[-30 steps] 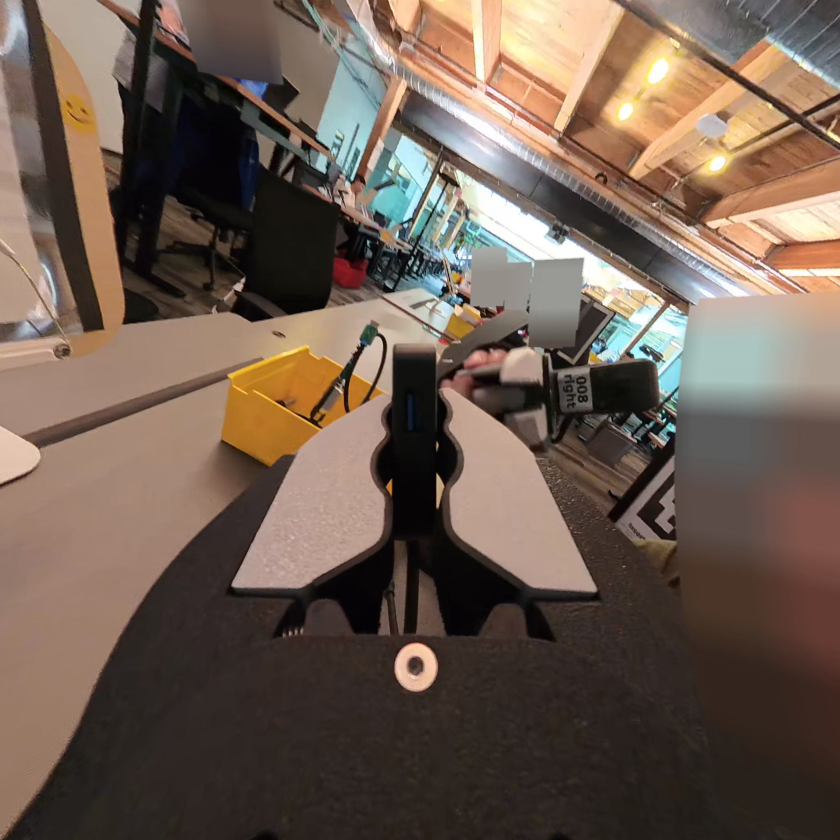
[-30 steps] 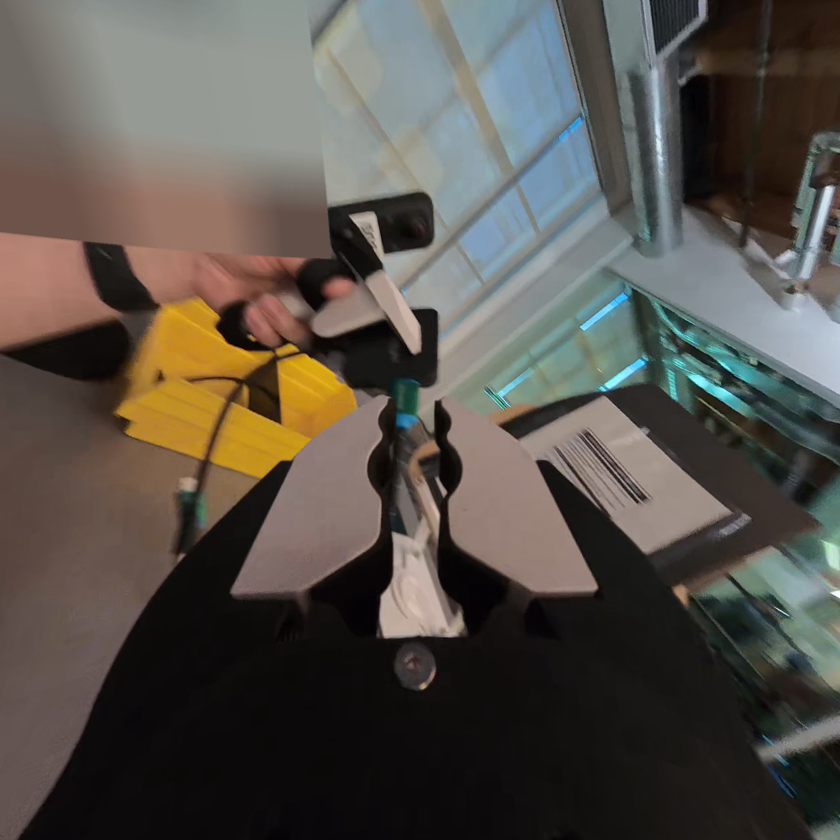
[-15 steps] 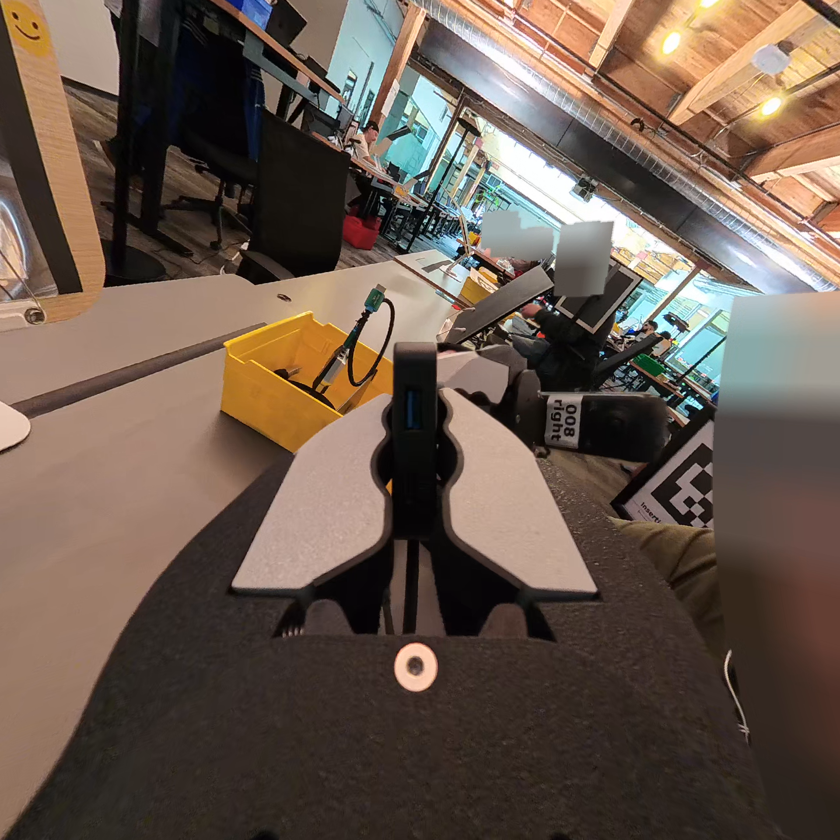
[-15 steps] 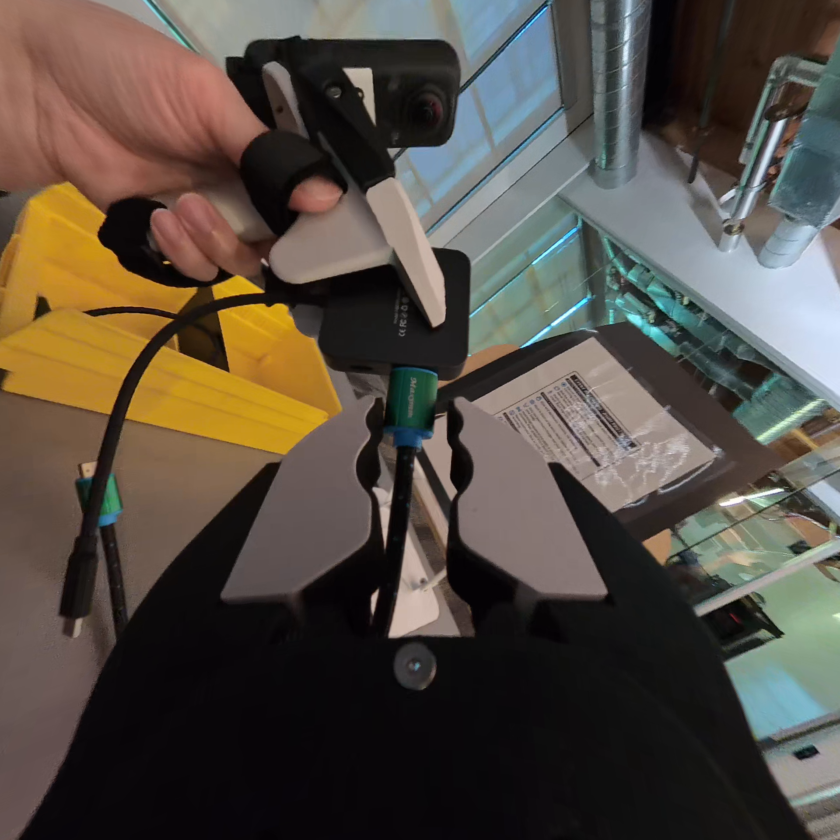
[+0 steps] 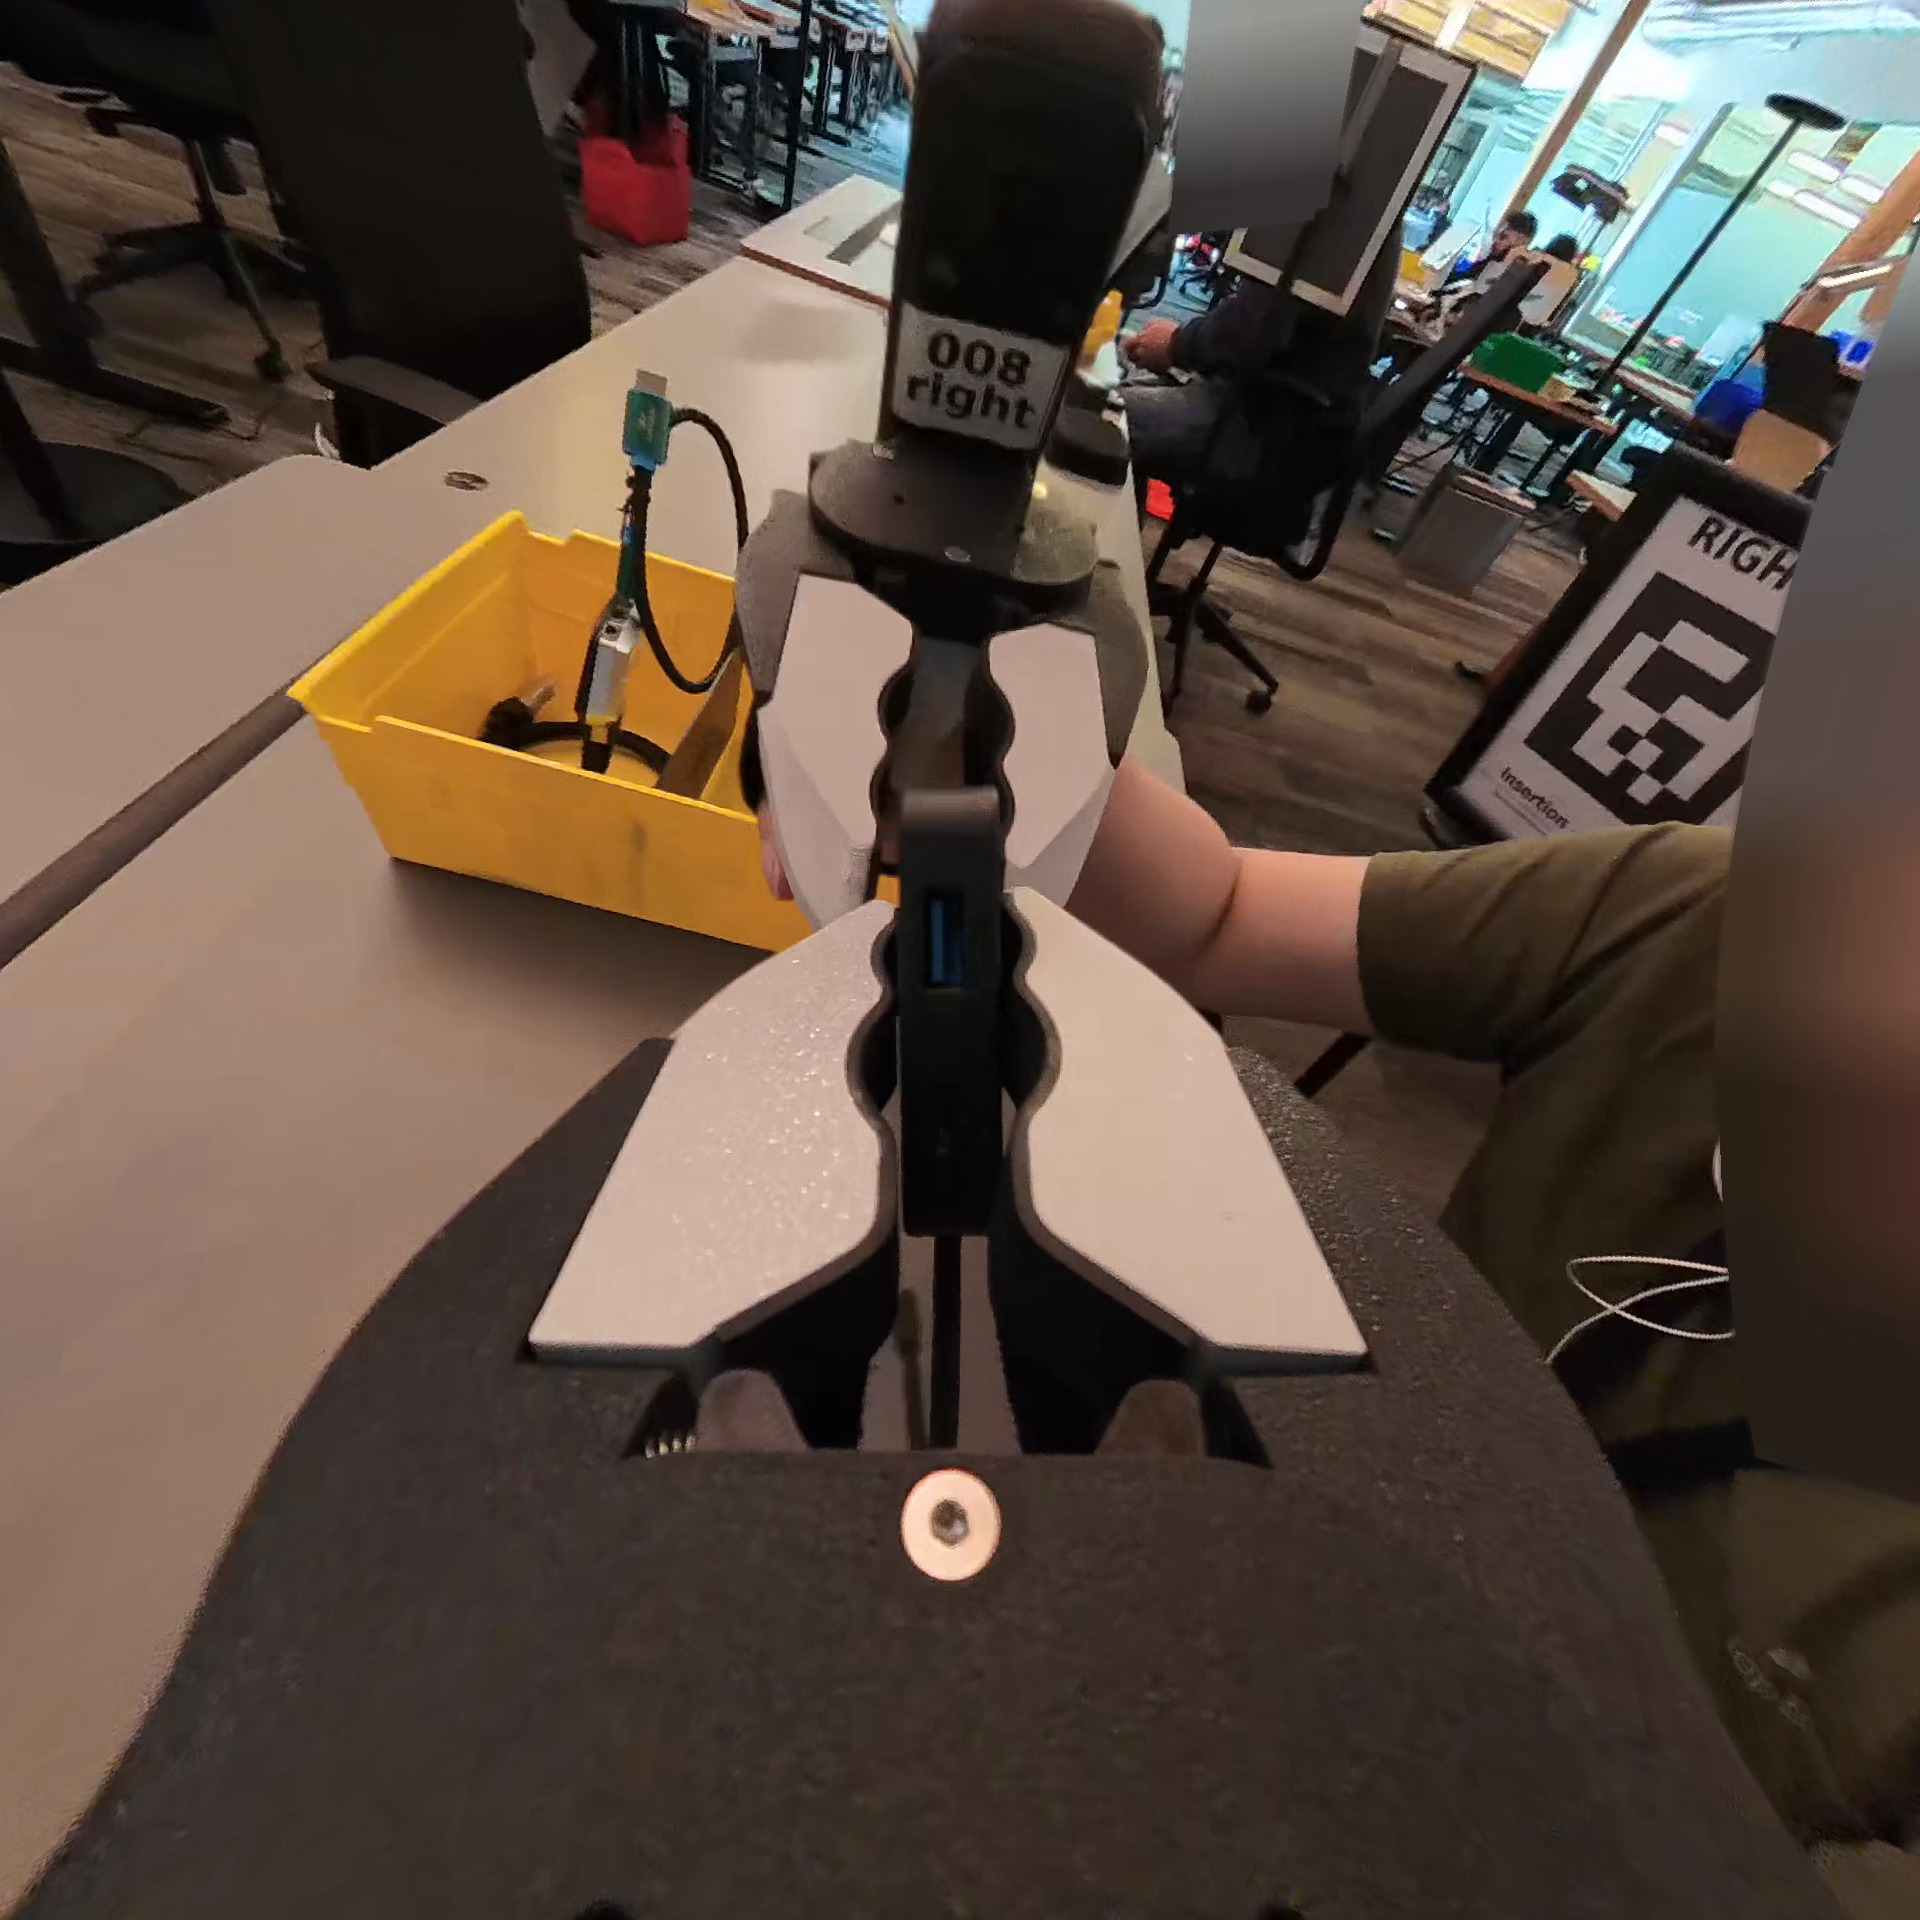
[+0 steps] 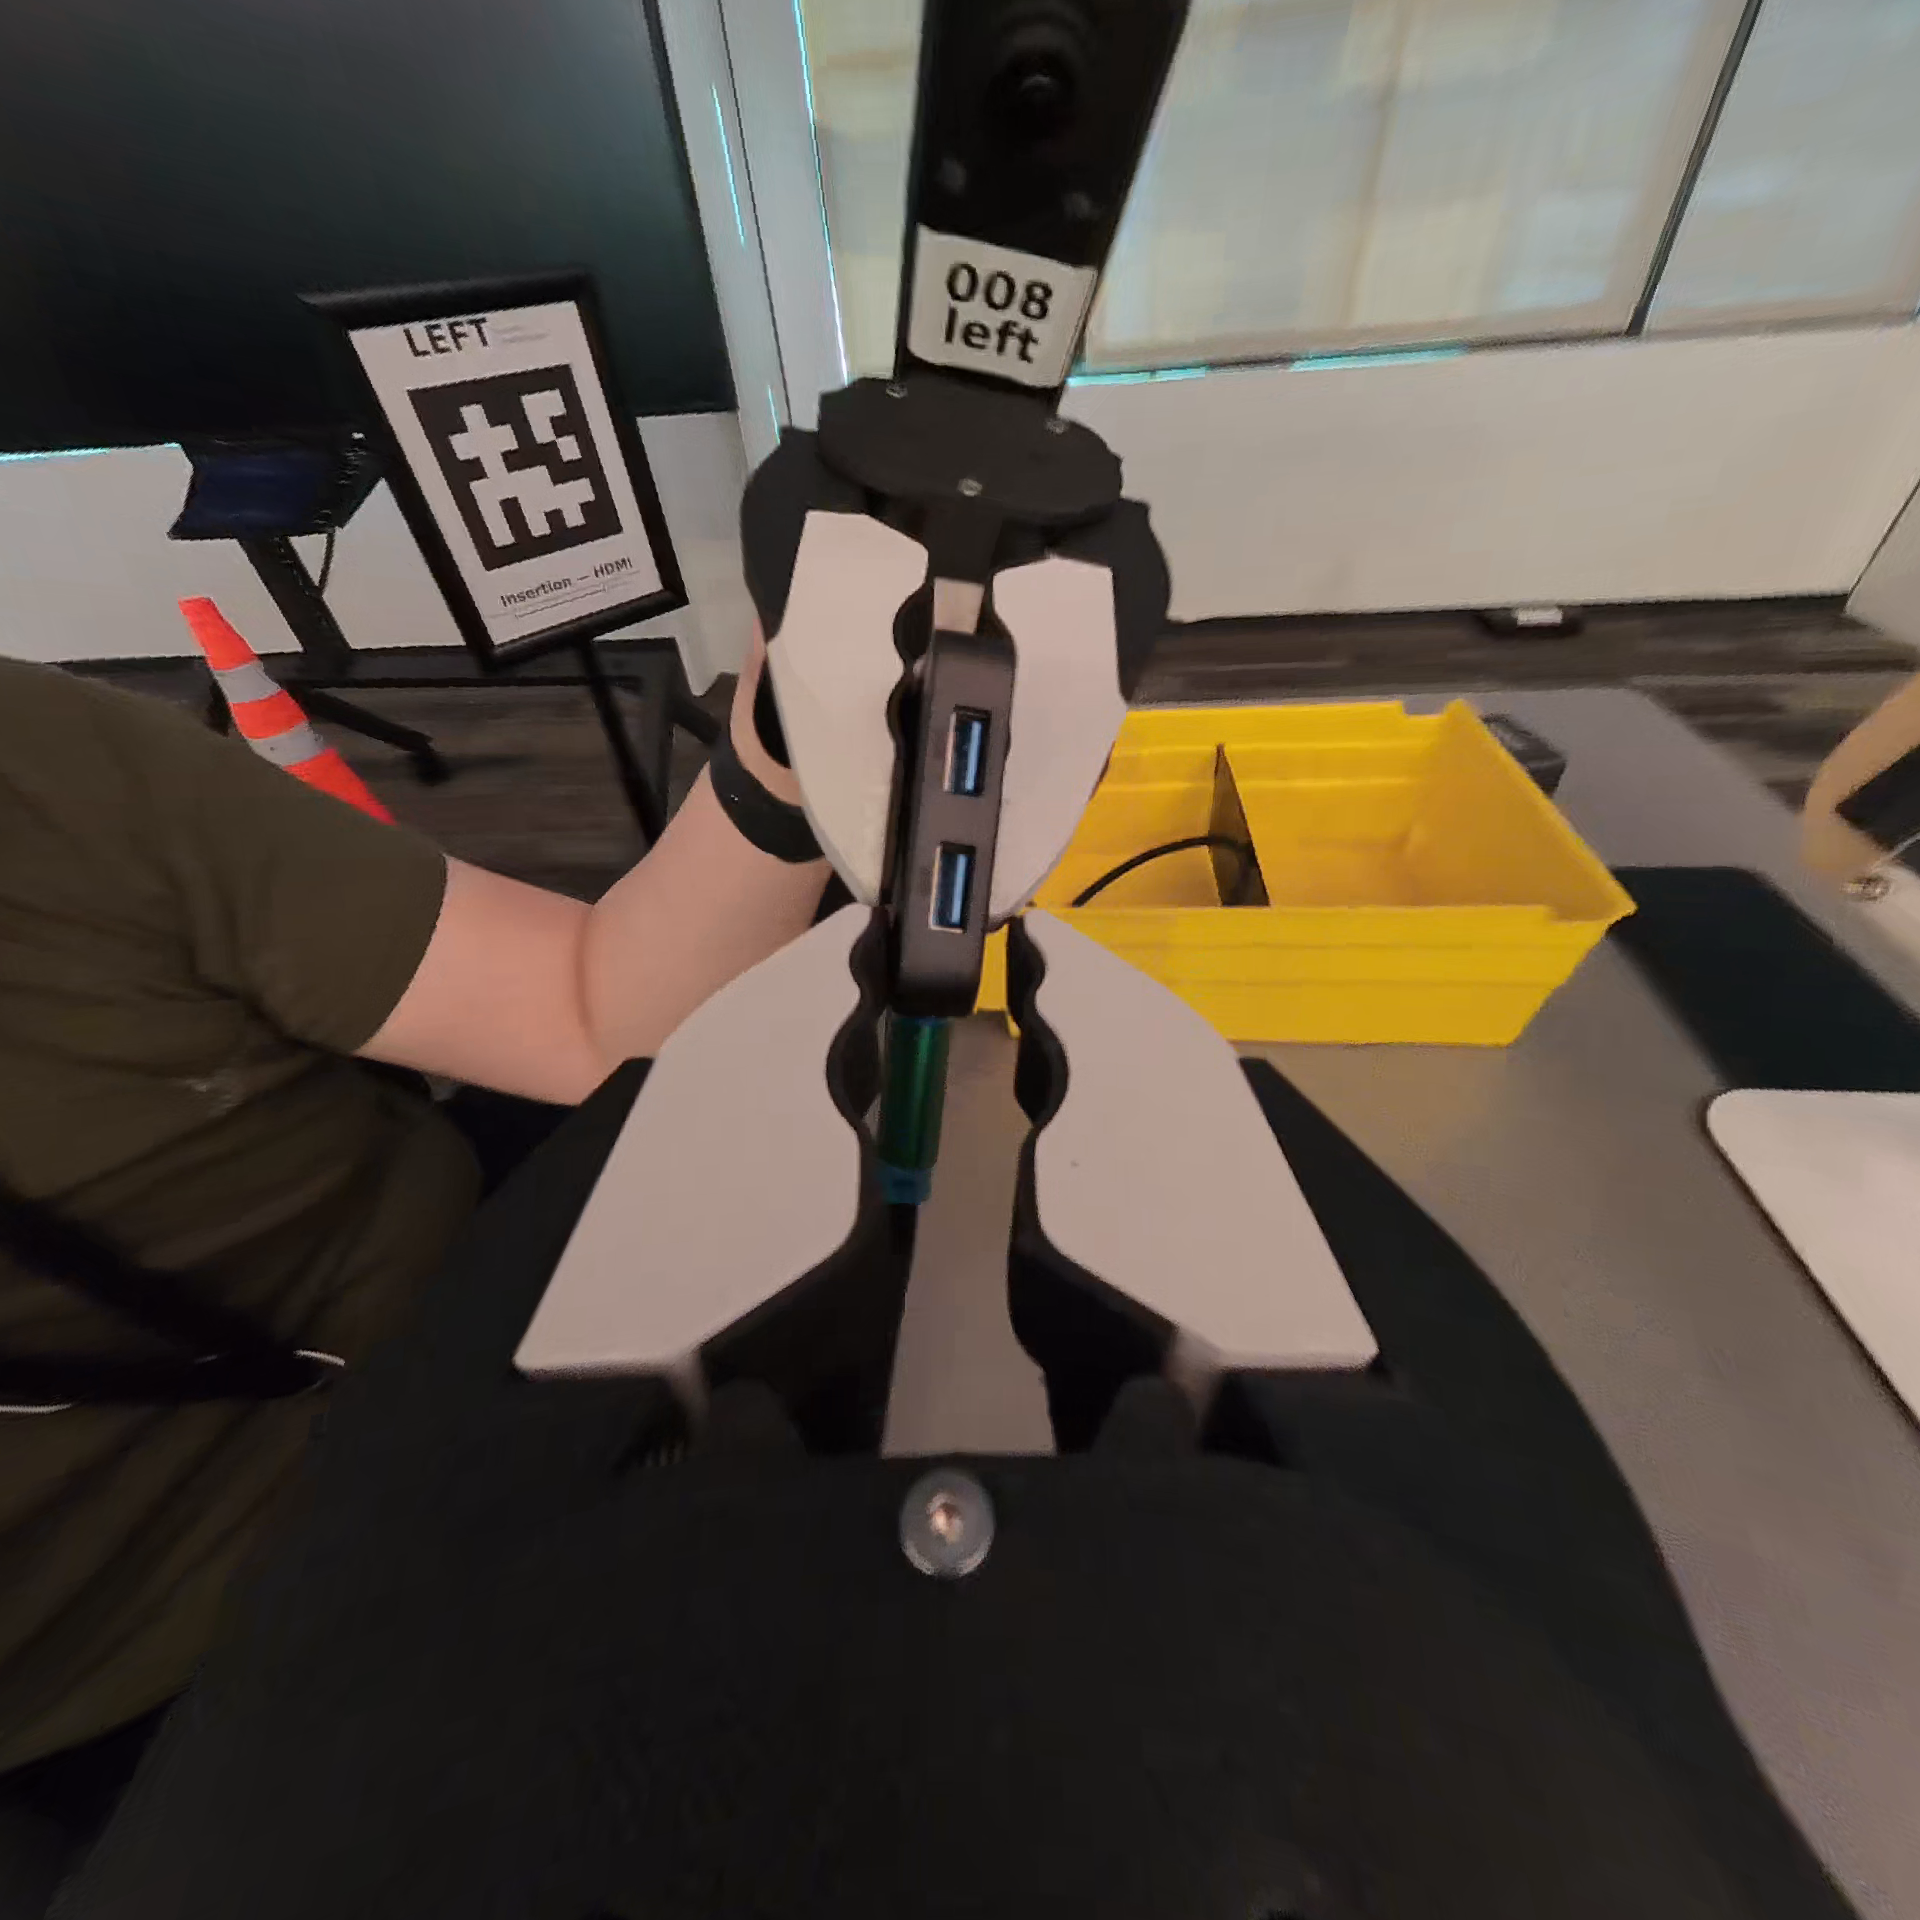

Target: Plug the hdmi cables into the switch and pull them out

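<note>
My left gripper (image 5: pixel 948 914) is shut on the black switch (image 5: pixel 948 1039) and holds it edge-on above the table. My right gripper (image 5: pixel 940 831) faces it, fingertips beside the switch's far end. In the right wrist view the switch (image 6: pixel 940 831) shows two blue ports, held by the left gripper (image 6: pixel 940 883). A green HDMI plug (image 6: pixel 914 1101) sits in the switch's near end. My right gripper (image 6: pixel 945 935) is open, its fingers (image 6: pixel 727 1164) either side of the plug with a gap on the right. A second cable's green plug (image 5: pixel 649 426) sticks up from the yellow bin (image 5: pixel 520 800).
The yellow bin (image 6: pixel 1351 966) stands on the grey table (image 5: pixel 208 1039) just behind the grippers. A black mat (image 6: pixel 1766 956) and a white object (image 6: pixel 1829 1195) lie at the right. Sign stands (image 6: pixel 520 457) (image 5: pixel 1642 686) and an orange cone (image 6: pixel 260 707) are on the floor. Left and right tips are no more than a few centimetres apart.
The right gripper pushed the green plug into the switch, then opened its jaws off it. Both grippers tilted down and now face each other squarely.
</note>
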### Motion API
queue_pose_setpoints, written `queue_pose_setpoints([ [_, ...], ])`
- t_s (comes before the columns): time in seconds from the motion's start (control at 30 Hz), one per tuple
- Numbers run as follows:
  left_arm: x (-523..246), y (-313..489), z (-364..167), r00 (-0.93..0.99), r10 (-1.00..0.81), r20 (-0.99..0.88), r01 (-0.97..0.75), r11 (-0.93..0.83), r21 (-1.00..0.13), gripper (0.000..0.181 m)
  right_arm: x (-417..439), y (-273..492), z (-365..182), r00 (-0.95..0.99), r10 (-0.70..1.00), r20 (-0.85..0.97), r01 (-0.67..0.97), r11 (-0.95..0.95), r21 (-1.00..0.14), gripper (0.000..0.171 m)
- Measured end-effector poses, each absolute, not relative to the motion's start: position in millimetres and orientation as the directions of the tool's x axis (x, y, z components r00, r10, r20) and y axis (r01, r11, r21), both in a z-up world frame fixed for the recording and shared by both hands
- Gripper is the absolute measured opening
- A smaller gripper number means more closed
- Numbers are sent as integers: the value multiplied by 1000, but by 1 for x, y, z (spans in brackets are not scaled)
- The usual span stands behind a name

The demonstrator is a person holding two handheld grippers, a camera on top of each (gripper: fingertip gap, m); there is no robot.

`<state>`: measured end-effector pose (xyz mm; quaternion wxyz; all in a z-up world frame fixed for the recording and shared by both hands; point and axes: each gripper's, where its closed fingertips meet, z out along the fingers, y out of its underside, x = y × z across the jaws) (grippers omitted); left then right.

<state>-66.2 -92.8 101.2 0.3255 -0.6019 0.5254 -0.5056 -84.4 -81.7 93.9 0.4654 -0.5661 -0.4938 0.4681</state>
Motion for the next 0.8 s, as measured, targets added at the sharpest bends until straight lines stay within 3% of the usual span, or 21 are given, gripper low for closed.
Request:
queue_pose_setpoints([
  [0.2,-81,-69,130,33,-971,235,-111,-238,-965,33,-73,-61,95,146,980,-132,87,-145,-986,14],
  [0.4,-86,-63,104,45,-955,292,-221,-295,-930,39,-66,-53,101,146,973,-179,16,-183,-983,14],
  [0.47,-80,-62,97,40,-964,262,-260,-263,-929,16,-66,-56,102,128,976,-179,11,-182,-983,14],
  [0.6,-73,-71,94,3,-967,254,-296,-243,-924,14,-63,-61,104,132,980,-146,39,-152,-988,16],
  [0.73,-65,-73,97,-6,-973,229,-273,-219,-937,16,-55,-66,105,149,984,-93,117,-111,-987,14],
  [0.8,-63,-72,107,1,-972,235,-218,-229,-949,33,-40,-65,123,210,976,-62,66,-77,-995,14],
])
